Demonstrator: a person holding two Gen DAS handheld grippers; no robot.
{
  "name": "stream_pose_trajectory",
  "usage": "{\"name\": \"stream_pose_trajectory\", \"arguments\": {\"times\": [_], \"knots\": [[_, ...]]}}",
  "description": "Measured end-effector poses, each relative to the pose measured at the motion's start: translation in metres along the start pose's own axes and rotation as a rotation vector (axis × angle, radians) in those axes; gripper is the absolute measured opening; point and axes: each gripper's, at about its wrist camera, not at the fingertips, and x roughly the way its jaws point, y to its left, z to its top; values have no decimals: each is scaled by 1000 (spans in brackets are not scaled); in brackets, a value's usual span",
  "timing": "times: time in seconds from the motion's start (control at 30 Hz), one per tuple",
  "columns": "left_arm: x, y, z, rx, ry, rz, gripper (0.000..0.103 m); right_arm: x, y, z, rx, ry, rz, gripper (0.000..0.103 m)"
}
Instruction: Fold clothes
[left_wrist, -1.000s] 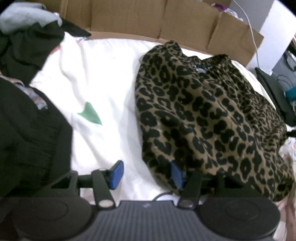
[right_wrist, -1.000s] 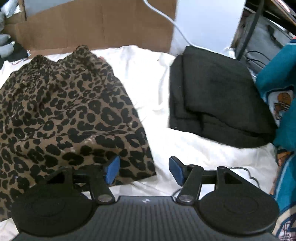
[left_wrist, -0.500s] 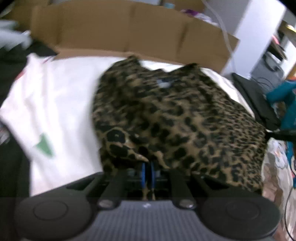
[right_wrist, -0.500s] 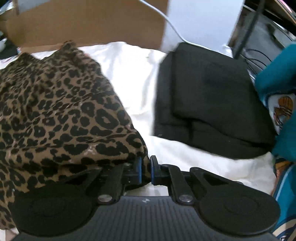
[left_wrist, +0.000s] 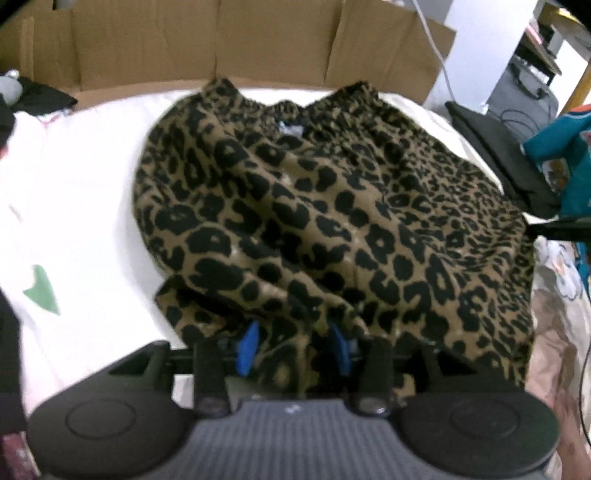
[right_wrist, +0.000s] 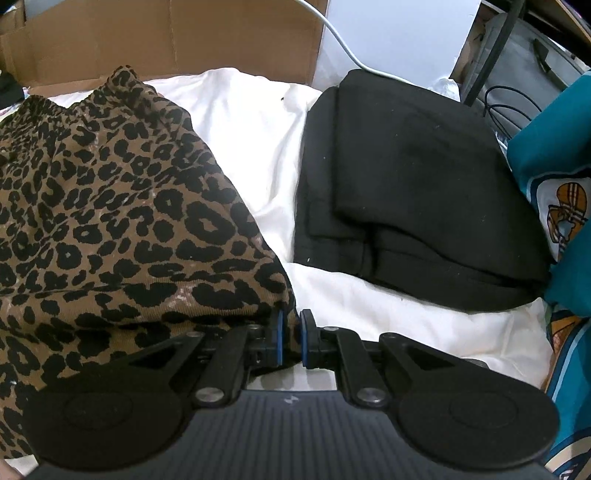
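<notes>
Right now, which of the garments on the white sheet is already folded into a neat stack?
The black garment, lying flat in tidy layers on the white sheet. The leopard-print garment beside it is rumpled, with the right gripper pinching its corner.

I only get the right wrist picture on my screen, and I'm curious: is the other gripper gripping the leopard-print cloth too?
Observer: Not firmly. The left gripper has the leopard-print garment between its jaws, but they have just been opening and stand apart.
Visitor: What lies past the garment's other edge?
Observer: A small green patch shows on the white sheet there.
Visitor: Anything on the garment itself that I can't see?
Observer: A small pale blue label sits at the middle of its gathered waistband.
</notes>
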Motion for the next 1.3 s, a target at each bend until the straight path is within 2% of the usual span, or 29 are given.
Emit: {"name": "stream_pose_trajectory", "arguments": {"times": [0.1,0.27,0.37,0.47,0.63,0.83,0.9,1.0,1.07,1.17,1.3], "knots": [[-24,17,-7,-2,-31,31,47,1,0,1,-5,-3,0,9],[-39,44,-10,-11,-50,94,45,2,0,0,-21,-4,-4,9],[-31,54,-11,11,-15,138,45,3,2,0,-31,-4,-9,9],[-25,51,-16,91,14,176,45,2,3,0,-44,-4,-13,9],[-38,55,-19,49,-6,131,45,2,2,-1,-47,-4,-12,9],[-38,61,-29,31,7,182,45,1,4,-1,-50,-2,-25,10],[-30,63,-30,9,26,182,45,-2,4,1,-54,-2,-44,16],[-23,50,-24,34,8,159,46,-16,9,4,-88,-25,-96,37],[-22,39,-18,43,-30,129,52,-33,16,7,-133,-60,-94,46],[-13,23,-10,67,-67,100,54,-54,31,13,-172,-100,-49,47],[4,8,-5,95,-84,81,54,-80,70,27,-209,-143,97,47]]}}
